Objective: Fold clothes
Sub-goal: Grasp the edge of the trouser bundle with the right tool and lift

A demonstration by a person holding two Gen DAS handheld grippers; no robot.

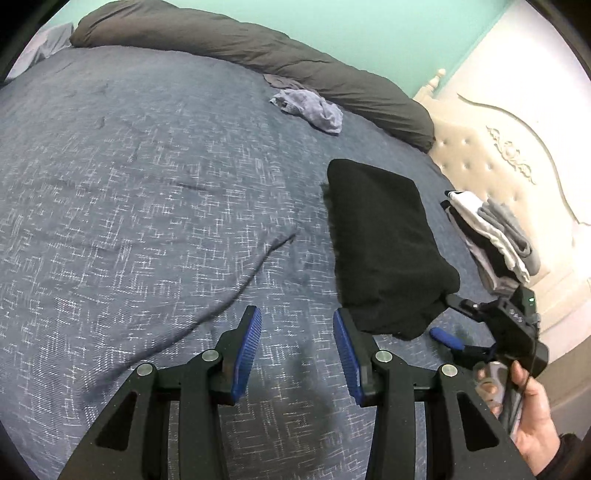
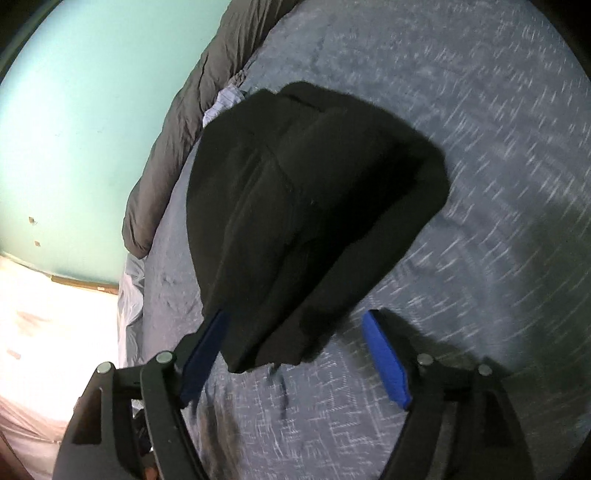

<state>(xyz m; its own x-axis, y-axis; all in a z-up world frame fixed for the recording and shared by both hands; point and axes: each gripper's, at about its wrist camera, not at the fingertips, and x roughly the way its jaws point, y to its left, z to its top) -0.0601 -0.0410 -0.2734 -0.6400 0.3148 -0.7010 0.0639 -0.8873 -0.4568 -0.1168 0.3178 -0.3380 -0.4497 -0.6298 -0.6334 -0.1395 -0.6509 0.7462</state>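
Black folded garment [image 1: 384, 243] flat on the blue-grey bedspread [image 1: 147, 184]

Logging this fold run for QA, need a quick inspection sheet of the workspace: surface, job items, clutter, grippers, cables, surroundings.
Surface: blue-grey woven bedspread, creased.
Job's things: folded black garment lying on the bedspread; crumpled pale blue cloth unfolded; stack of folded white, grey and black clothes by the bed edge.
Clutter: rolled dark grey duvet along the wall.
Grippers: left gripper open, empty; right gripper open, garment's near edge between its jaws, pads not pressing.
Cables: nothing seen.
Surroundings: mint green wall; cream tufted headboard.
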